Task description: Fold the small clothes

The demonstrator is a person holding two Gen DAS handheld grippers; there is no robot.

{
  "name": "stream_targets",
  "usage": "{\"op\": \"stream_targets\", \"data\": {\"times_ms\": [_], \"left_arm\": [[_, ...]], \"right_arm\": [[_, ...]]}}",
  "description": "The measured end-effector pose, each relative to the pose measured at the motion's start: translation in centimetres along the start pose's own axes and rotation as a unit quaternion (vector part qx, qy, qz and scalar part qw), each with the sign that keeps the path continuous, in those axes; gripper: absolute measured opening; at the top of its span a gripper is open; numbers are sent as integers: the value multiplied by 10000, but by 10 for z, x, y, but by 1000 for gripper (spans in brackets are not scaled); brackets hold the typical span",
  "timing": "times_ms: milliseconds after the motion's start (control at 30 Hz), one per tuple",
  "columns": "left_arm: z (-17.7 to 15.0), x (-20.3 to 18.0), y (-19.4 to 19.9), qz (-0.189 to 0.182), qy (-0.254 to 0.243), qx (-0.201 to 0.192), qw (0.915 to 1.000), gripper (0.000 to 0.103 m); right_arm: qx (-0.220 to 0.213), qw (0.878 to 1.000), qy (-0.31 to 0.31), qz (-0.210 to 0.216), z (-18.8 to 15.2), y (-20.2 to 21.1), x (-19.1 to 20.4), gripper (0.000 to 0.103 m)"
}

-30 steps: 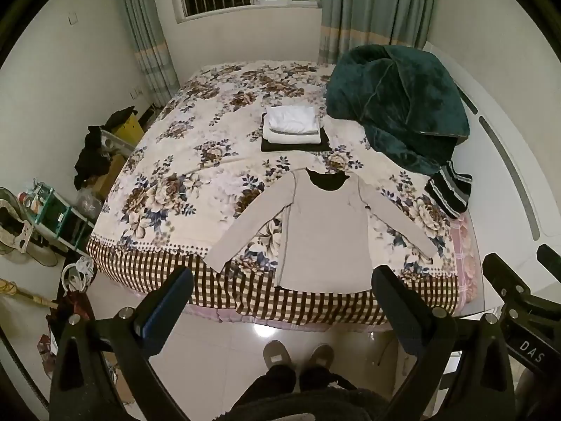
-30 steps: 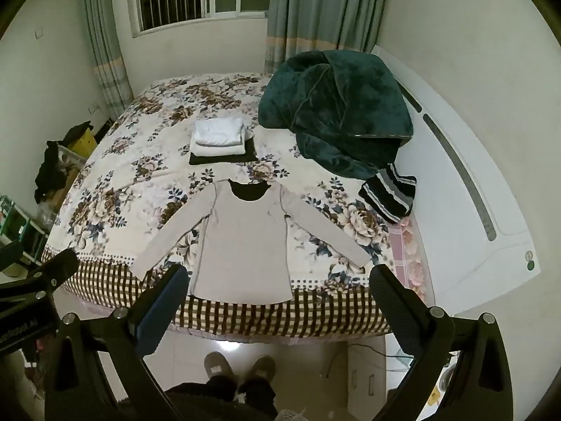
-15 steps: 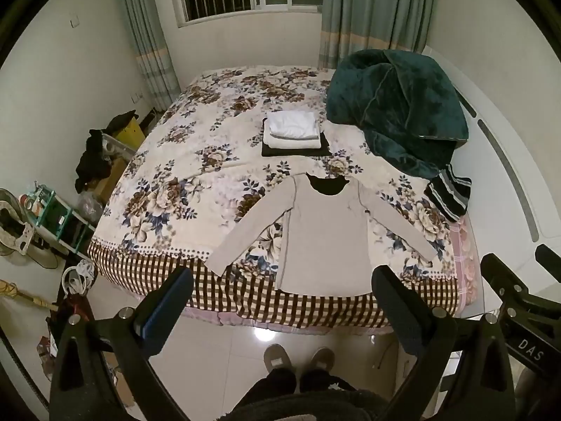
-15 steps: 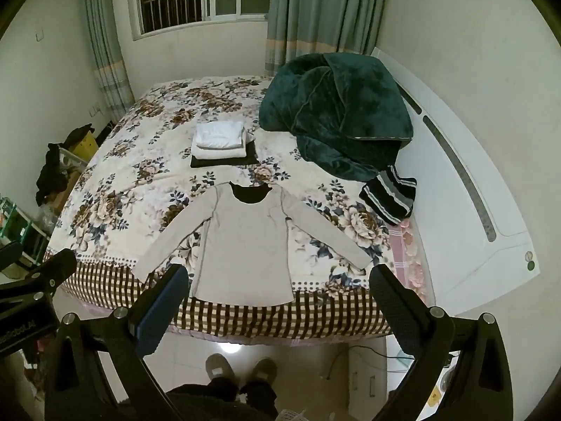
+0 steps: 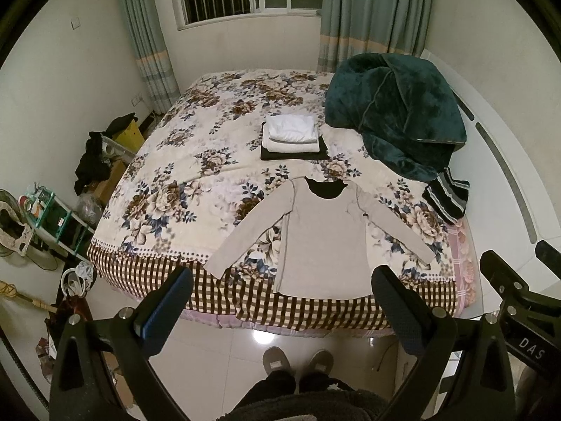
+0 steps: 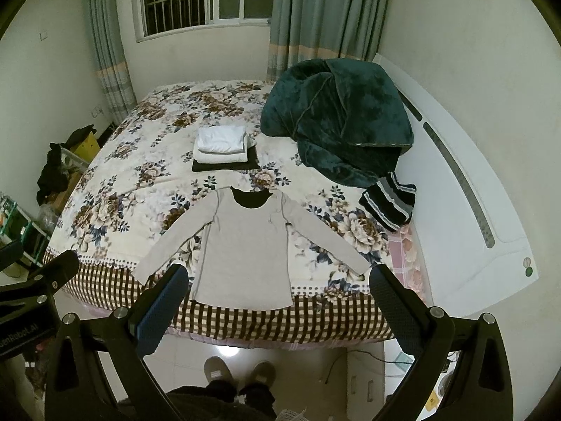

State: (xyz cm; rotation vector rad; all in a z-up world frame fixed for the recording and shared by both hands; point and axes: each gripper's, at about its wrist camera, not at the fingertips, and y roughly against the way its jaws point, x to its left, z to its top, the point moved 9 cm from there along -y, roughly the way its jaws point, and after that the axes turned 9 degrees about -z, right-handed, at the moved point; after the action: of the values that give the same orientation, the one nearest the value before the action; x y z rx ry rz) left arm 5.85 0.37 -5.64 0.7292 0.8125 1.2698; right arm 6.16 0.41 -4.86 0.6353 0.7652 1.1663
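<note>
A: What do we have in front of us, starting with the biggest thing?

B: The bed, under a soft floral cover with a brown checked border along the near edge. At two o'clock on it we see a plush dark green blanket, heaped and crumpled.

A: And the garment we fold?

B: The beige long-sleeved top lies flat at the near edge of the bed, smooth knit, dark lining showing in the scooped neck. Its long axis runs six to twelve o'clock: hem toward us at six, neck at twelve. The sleeves splay out toward eight and four o'clock.

A: Beyond it?

B: At twelve o'clock sits a neat rectangular folded stack, white pieces on a black one. At three o'clock, just below the blanket, lies a small ribbed black and grey striped knit.

A: Our grippers?

B: Our left gripper and right gripper both hang above the floor short of the bed, fingers spread wide, gripping nothing.
</note>
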Motion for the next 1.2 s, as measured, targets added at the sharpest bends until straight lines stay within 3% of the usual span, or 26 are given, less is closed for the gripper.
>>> {"op": "stream_targets", "data": {"times_ms": [1200], "left_arm": [[9, 2, 8, 13, -29, -106, 9999, 103]], "right_arm": [[-102, 9999, 2, -18, 11, 8, -4, 103]]}}
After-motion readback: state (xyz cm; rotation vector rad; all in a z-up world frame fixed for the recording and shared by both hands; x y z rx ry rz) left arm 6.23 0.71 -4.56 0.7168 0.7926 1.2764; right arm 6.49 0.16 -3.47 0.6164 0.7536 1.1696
